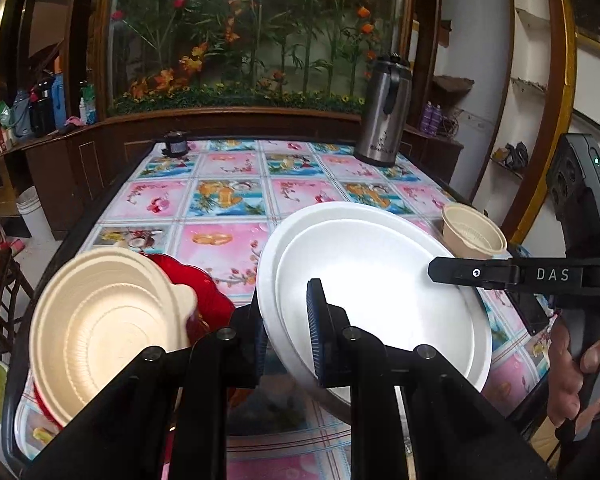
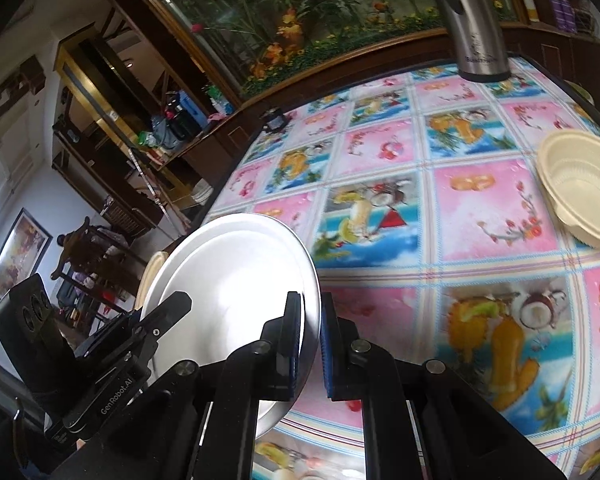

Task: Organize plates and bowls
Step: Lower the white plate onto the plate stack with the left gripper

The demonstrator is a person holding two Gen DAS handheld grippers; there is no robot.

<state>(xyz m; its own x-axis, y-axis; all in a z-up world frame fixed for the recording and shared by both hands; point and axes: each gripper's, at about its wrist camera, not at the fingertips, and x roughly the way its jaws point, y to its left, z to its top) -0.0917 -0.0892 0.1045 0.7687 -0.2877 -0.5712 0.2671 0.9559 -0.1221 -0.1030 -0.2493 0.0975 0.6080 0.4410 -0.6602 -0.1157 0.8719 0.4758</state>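
A large white plate hangs tilted above the table, gripped at two sides. My left gripper is shut on its near left rim, one blue pad on each face. My right gripper reaches in from the right and pinches the opposite rim. In the right wrist view the right gripper clamps the plate edge-on, with the left gripper at its far side. A cream bowl rests on a red scalloped dish at the left. A second cream bowl stands at the right.
A steel thermos jug stands at the table's far right corner and a small dark jar at the far left. The table wears a pink and blue patterned cloth. A person's hand holds the right gripper's handle.
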